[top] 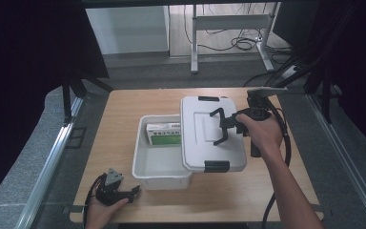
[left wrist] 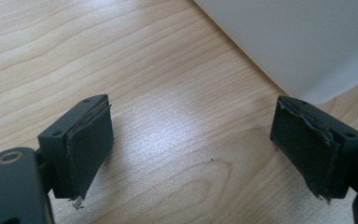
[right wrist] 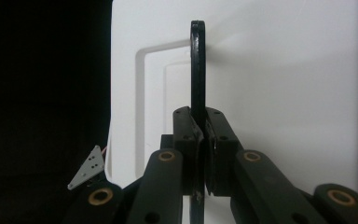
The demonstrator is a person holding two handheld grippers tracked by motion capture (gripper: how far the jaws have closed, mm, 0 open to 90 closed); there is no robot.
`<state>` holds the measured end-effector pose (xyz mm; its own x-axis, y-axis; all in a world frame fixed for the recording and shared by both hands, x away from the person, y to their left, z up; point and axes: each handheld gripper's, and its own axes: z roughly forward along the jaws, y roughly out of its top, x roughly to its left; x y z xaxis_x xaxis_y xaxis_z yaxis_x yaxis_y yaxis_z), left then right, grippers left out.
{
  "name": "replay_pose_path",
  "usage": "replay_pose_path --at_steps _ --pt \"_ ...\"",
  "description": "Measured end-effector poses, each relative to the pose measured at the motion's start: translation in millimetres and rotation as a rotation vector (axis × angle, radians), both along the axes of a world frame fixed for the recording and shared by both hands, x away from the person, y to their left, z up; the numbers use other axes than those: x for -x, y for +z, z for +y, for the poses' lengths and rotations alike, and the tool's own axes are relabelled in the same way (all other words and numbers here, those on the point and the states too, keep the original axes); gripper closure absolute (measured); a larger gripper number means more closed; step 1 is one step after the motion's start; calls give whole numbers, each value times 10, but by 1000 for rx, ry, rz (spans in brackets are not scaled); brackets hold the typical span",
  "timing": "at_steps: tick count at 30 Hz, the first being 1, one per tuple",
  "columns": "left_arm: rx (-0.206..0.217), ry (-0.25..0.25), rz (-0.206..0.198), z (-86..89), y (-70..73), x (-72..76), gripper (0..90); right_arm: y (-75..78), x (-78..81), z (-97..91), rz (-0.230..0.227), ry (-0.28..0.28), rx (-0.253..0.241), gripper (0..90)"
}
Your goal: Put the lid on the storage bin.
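A white lid (top: 205,138) with black clasps hangs tilted over the right side of an open white bin (top: 145,164). My right gripper (top: 226,126) is shut on the lid's black handle (top: 218,114). In the right gripper view the pads (right wrist: 214,140) pinch the thin handle (right wrist: 197,65) edge-on against the lid's top (right wrist: 284,84). A green-and-white box (top: 164,134) lies inside the bin at its far end. My left gripper (top: 132,191) rests at the table's front left, open. In its own view the left gripper (left wrist: 193,112) has bare wood between the jaws and the bin's wall (left wrist: 298,42) just ahead.
The wooden table (top: 124,109) has bare room to the left of and behind the bin. Metal rails run along both sides. A desk frame (top: 228,24) and cables stand on the floor beyond the far edge.
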<state>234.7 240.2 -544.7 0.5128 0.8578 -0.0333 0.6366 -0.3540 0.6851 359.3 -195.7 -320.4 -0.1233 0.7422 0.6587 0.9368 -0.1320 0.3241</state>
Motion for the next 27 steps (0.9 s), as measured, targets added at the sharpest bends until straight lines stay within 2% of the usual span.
replay_pose_path --at_steps 27 --pt "1 -3 0 0 -1 -2 128 17 -32 505 25 44 6 846"
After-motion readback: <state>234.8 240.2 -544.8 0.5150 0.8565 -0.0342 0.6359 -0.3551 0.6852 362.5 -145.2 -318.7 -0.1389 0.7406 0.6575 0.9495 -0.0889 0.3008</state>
